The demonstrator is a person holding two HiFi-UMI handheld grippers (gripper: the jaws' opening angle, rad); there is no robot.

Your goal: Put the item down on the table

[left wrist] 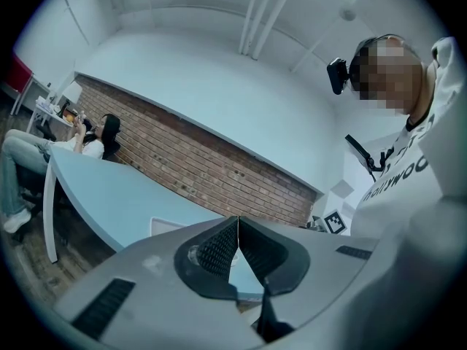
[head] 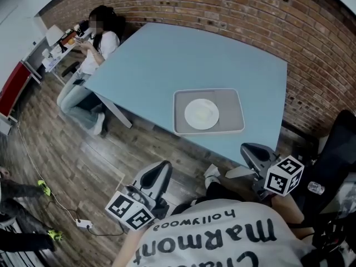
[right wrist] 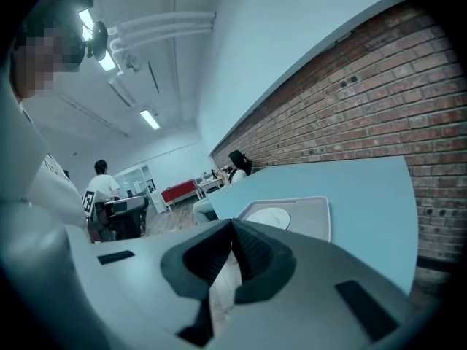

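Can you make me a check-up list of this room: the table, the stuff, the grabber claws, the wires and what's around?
Surface: light blue table, mostly bare.
Job's things: grey rectangular tray on the table; round white plate lies in it.
Clutter: nothing seen on the table.
Grippers: left gripper shut, empty; right gripper shut, empty; both held off the table's near edge.
Cables: thin cable with white plug block on the wooden floor.
Surroundings: red brick wall; seated person at the table's far corner.

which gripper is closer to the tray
The right gripper, by the near corner of the table just below the tray; the left gripper sits farther off, over the wood floor.
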